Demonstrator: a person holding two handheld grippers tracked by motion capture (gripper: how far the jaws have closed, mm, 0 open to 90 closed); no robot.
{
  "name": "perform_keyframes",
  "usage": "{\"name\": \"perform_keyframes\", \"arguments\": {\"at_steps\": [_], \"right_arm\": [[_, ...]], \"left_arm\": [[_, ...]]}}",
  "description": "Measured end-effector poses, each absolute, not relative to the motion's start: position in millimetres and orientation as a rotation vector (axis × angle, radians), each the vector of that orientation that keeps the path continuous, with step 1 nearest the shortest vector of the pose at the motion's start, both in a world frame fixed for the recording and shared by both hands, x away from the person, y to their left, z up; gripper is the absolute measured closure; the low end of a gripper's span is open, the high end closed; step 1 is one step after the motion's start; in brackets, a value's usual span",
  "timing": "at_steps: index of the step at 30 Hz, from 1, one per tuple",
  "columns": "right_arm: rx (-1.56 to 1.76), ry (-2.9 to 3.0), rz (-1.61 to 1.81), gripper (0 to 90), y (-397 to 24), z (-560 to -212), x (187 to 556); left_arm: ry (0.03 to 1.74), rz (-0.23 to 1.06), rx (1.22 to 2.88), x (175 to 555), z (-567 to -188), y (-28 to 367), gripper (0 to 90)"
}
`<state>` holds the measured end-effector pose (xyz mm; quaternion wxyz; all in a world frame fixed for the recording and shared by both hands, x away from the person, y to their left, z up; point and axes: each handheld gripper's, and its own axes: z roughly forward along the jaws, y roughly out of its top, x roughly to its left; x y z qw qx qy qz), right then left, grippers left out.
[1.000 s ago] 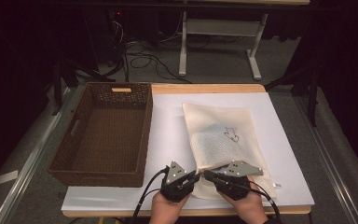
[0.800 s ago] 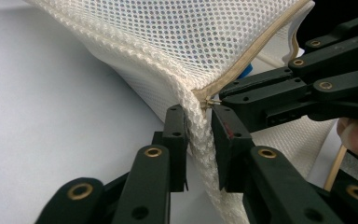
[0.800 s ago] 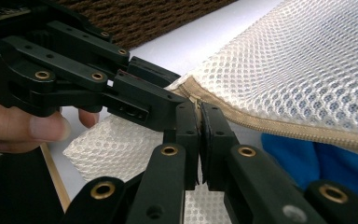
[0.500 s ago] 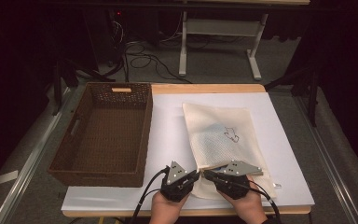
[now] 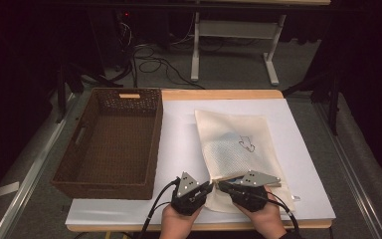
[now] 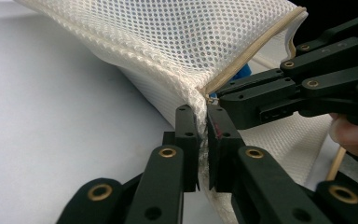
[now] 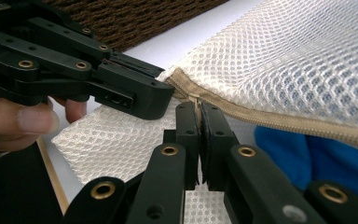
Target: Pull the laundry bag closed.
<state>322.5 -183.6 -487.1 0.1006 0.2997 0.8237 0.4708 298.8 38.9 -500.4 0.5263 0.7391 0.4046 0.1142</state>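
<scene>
At the table's near edge both grippers pinch the mesh bag: the left gripper clamps its corner fabric, the right gripper the zipper pull. Judging by this, the zipper is being worked — next, a steady pull along it, the corner held taut. Beyond, the wicker basket waits.

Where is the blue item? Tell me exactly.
In the right gripper view the blue item sits inside the mesh laundry bag, just under its tan zipper edge, right of the right gripper; the high view shows it at the bag's near opening.
</scene>
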Motion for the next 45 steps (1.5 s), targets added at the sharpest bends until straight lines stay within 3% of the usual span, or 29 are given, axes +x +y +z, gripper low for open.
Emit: {"name": "perform_keyframes", "arguments": {"at_steps": [5,11,17,26,45], "right_arm": [[0.888,2.449,1.387,88.2,-182,-489,323],[0.882,2.454,1.379,88.2,-178,-491,322],[0.891,2.45,1.36,88.2,-176,-492,321],[0.93,2.425,1.342,88.2,-184,-492,326],[0.935,2.45,1.328,88.0,-197,-493,325]], "left_arm": [[0.975,0.291,1.752,301,-501,40,74.7],[0.992,0.26,1.721,306,-502,42,74.3],[1.0,0.253,1.731,306,-501,41,83.8],[1.042,0.269,1.693,307,-497,57,84.4],[1.03,0.287,1.767,307,-499,55,83.2]]}}
